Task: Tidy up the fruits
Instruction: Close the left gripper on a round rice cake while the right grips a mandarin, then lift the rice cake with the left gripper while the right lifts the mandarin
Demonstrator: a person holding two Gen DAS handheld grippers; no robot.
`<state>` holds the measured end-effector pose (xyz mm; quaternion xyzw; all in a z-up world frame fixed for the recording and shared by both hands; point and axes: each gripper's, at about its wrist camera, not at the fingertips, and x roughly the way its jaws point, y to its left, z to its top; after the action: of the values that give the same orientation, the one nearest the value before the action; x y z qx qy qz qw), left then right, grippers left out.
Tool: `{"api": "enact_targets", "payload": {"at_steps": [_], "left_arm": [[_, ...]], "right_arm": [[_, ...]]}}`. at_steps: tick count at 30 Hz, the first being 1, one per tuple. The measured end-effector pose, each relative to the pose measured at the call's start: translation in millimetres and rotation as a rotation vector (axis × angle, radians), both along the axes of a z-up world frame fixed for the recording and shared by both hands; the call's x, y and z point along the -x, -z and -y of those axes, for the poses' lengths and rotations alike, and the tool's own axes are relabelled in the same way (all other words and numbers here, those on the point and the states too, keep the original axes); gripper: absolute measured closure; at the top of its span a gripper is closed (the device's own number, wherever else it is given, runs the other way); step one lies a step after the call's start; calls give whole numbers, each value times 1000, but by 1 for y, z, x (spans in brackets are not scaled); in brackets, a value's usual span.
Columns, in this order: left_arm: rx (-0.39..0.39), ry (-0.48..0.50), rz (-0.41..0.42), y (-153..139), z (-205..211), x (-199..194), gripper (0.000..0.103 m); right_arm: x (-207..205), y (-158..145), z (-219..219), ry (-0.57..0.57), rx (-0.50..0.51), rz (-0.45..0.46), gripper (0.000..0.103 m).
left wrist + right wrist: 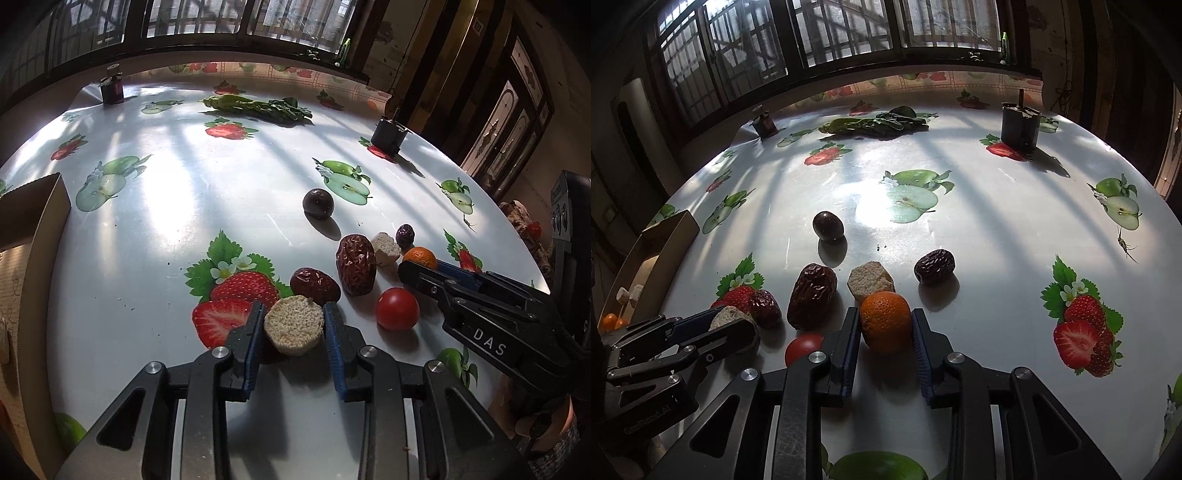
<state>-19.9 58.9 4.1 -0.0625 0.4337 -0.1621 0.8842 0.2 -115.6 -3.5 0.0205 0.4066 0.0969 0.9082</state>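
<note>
- Your left gripper (pixel 294 321) has its two blue-padded fingers (pixel 255 332) pressed against the sides of a pale, crumbly round chunk (pixel 294 328) that sits low on the table (pixel 221 192), on the printed strawberry. It looks porous and light, so squeeze gently; a hard pinch would likely crush or flake it.
- Its flat cut face points up and toward you, with the short axis running roughly upright. Holding it across the rim, as you do now, seems the right place.
- Your right gripper (pixel 885 325) is closed around a small orange (pixel 885 319) near the table's front edge. The skin is firm with a little give (and somewhat slick), so grip across the widest part. Being round, it has no real long axis.
- Just beside the left gripper lies a dark red date (pixel 314 286), touching or nearly touching the chunk, its long axis running left to right. A bigger date (pixel 356 264) stands more upright behind it. Both look wrinkled and leathery, so they should be easy to hold across the middle.
- A cherry tomato (pixel 398 308) sits between the two grippers; it is smooth and would likely bruise under pressure.
- Farther out sit a second pale chunk (pixel 871 280), a small date (pixel 934 266) and a dark round fruit (pixel 828 226).
- A cardboard box (pixel 33 229) waits at the left edge, probably the place for sorted fruit.
</note>
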Motion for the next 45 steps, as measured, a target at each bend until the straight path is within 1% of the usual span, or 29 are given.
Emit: {"api": "enact_targets", "payload": {"at_steps": [2, 6, 9, 11, 15, 19, 25, 32, 45], "left_arm": [[13, 3, -3, 0, -1, 0, 73], [50, 6, -13, 1, -7, 1, 73], [96, 7, -25, 2, -13, 0, 73], [114, 7, -29, 3, -14, -2, 73], [117, 6, -30, 2, -14, -2, 73], [111, 4, -28, 2, -14, -1, 73], [126, -12, -30, 2, -19, -1, 73], [133, -27, -32, 2, -22, 0, 73], [141, -29, -35, 2, -25, 0, 73]], "right_arm": [[8, -7, 3, 28, 7, 26, 74], [38, -23, 21, 72, -73, 40, 74], [61, -36, 34, 108, -127, 42, 74], [76, -46, 43, 128, -151, 49, 74], [105, -61, 55, 163, -132, 83, 74], [124, -69, 63, 195, -126, 103, 74], [142, -76, 60, 199, -137, 123, 74], [156, -82, 52, 187, -118, 151, 74], [164, -81, 53, 184, -137, 151, 74]]}}
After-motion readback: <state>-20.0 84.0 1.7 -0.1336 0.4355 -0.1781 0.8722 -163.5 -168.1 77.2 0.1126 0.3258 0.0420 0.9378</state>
